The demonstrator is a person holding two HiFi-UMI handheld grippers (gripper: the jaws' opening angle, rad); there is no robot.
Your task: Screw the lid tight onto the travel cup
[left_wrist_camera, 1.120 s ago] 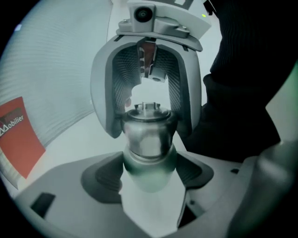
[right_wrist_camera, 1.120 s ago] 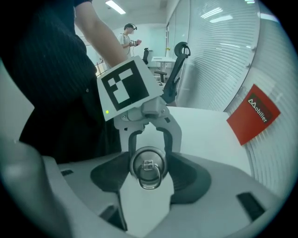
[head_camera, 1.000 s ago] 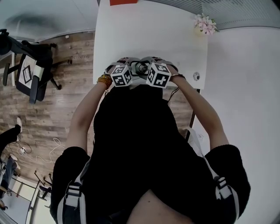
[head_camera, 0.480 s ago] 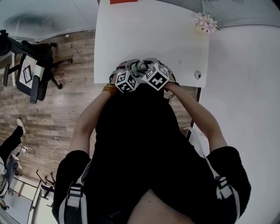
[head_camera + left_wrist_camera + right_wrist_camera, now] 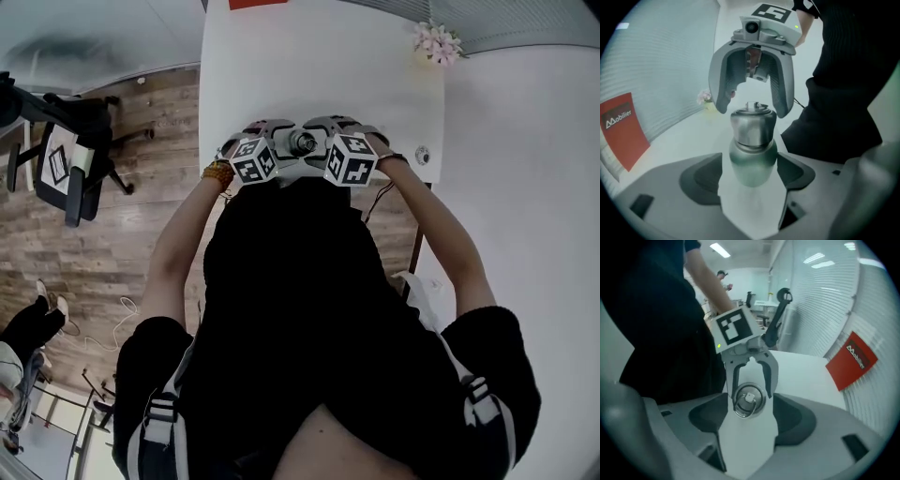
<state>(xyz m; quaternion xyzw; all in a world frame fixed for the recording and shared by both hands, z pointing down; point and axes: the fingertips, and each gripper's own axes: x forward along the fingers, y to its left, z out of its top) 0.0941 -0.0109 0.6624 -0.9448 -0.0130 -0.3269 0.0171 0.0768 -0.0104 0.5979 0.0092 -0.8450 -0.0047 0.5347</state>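
The travel cup (image 5: 753,161) has a green body and a steel lid (image 5: 752,124) with a ring on top (image 5: 748,399). My left gripper (image 5: 750,176) is shut on the cup's body, holding it over the near edge of the white table (image 5: 319,66). My right gripper (image 5: 752,107) faces it from the lid end. Its jaws are opening, and its fingers (image 5: 723,93) stand either side of the lid without pressing on it. In the head view both grippers (image 5: 281,142) (image 5: 317,142) meet at the cup (image 5: 302,142), close to the person's chest.
Pink flowers (image 5: 437,42) stand at the table's far right corner, with a red sign (image 5: 621,131) against the blinds at the back. A small round fitting (image 5: 421,156) sits at the right edge. An office chair (image 5: 66,159) stands on the wooden floor to the left.
Half a second ago both marker cubes were tilted and pressed together. Now they sit level and a little farther apart. The hands with the cup have moved slightly up the table.
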